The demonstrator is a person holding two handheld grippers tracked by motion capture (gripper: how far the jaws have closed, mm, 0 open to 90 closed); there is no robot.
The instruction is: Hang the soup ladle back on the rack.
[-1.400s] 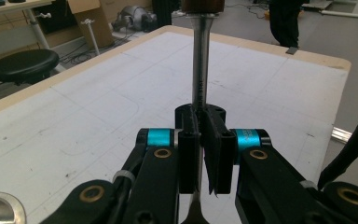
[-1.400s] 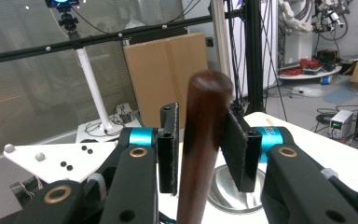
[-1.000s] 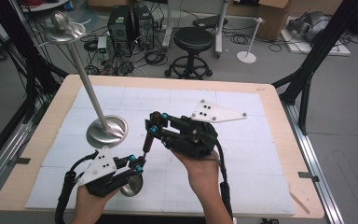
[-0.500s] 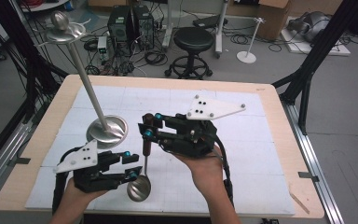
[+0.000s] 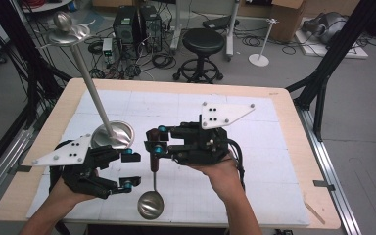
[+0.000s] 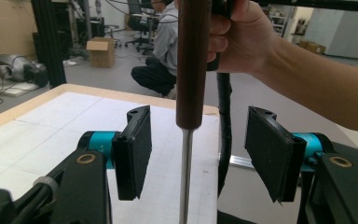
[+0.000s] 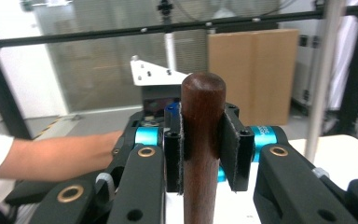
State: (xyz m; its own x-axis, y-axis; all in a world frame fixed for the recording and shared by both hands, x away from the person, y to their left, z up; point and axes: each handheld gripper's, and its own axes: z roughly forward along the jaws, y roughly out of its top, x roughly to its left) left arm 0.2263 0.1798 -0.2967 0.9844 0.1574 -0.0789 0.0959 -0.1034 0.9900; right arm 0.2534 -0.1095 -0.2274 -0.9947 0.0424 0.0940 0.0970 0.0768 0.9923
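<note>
Ladle (image 5: 151, 196) hangs straight down from the right hand-held gripper (image 5: 152, 143), its brown wooden handle (image 7: 203, 140) up top and its shiny round bowl low, close to the tabletop (image 5: 274, 147) near the person's edge. So its long line runs up and down. The right hand-held gripper lies level and points toward the person's left, and its two black pads squeeze the handle tight.

The left hand-held gripper (image 5: 131, 170) sits just beside the ladle, on the person's left, pointing across at it. Its jaws have just been opening and now stand apart. In the left gripper view the thin metal stem (image 6: 184, 177) runs between the pads (image 6: 140, 149), but they do not touch it. So only the right one holds the ladle.

I think the left hand has let go and the right hand will carry the ladle next. A tall metal stand (image 5: 108, 134) with a round foot waits on the tabletop, just behind the left hand.
</note>
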